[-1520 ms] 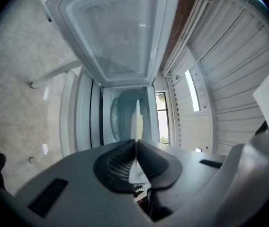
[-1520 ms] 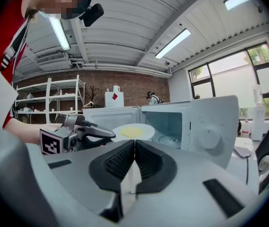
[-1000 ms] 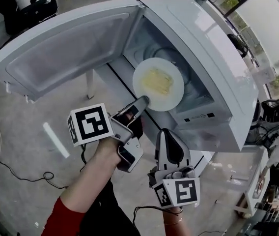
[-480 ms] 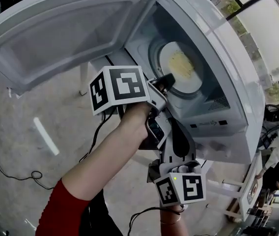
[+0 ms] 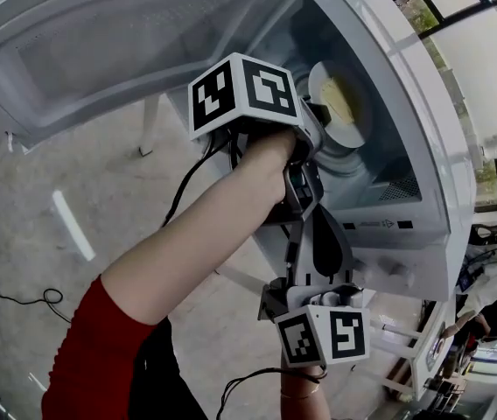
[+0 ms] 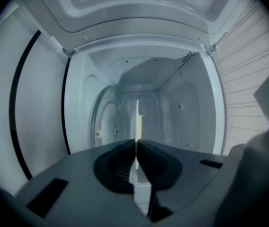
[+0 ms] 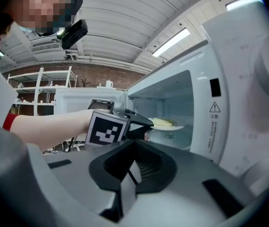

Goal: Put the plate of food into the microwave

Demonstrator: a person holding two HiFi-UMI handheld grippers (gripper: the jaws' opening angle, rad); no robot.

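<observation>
White plate of food [image 5: 346,103] gripped level by left claw [image 6: 136,150] inside the microwave [image 5: 423,173] to avoid spilling, right claw [image 7: 134,148] closed, empty, just outside.

Head view: the marker cube [image 5: 247,90] and the left hand [image 5: 275,160] cover the left gripper's [image 7: 143,125] jaw tips and the near rim of the plate [image 5: 346,103]. The microwave door [image 5: 126,51] is cut off by the picture's top and left edges. The right gripper's [image 7: 133,167] tips are lost under the left forearm [image 5: 205,234].

Left gripper view: plate edge-on, a thin line; food [image 6: 139,126] is only a yellow sliver, kind unclear.

Right gripper view: warning label [image 7: 214,108] print too small to read.
</observation>
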